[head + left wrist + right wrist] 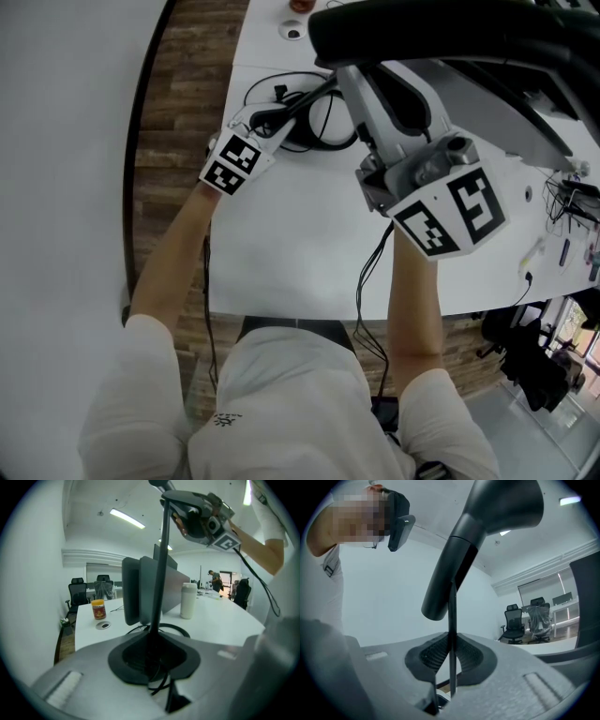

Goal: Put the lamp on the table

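Over the table (281,253), left tongs (150,662) and right tongs (451,659) grip the top-cropped lamp (162,564).

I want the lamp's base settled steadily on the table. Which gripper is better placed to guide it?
Left, probably: the left gripper is clamped low on the lamp's stem, just above its ring base, while the right gripper pinches a thin rod by the lamp head.

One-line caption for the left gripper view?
Left gripper grips the black lamp's stem low down; right gripper holds it near the top.
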Demonstrator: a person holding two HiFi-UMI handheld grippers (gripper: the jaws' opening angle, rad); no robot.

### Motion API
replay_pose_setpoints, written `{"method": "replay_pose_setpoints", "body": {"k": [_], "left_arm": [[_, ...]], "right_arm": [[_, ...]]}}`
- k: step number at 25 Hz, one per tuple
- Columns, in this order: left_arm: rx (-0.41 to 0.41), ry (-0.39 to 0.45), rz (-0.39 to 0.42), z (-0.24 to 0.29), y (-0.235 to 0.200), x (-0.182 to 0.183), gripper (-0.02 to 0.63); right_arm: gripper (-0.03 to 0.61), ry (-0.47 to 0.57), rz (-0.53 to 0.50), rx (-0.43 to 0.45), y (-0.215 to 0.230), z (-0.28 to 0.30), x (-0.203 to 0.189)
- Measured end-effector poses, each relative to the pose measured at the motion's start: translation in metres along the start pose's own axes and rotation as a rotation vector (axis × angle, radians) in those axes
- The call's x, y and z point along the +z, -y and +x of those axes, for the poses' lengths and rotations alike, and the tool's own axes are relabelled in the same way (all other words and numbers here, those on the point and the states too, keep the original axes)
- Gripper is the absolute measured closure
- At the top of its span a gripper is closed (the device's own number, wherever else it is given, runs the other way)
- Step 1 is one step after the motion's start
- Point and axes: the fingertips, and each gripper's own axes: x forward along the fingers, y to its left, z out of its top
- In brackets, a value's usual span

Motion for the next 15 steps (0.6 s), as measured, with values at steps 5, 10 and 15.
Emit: {"method": "replay_pose_setpoints", "body": {"k": [5, 10, 15], "left_arm": [[0.0, -0.003, -0.004, 0.002, -0.002, -0.001, 0.563], [0.005, -0.007, -0.008, 0.002, -0.003, -0.004, 0.563], [0.004, -0.012, -0.013, 0.003, -0.003, -0.007, 0.565]], "right_arm": [[0.537, -0.003, -0.001, 0.005, 0.001, 0.004, -0.001], [0.538, -0.004, -0.006, 0.019, -0.002, 0.009, -0.003], [0.538, -0.007, -0.012, 0.03, -0.005, 0.013, -0.006]]}}
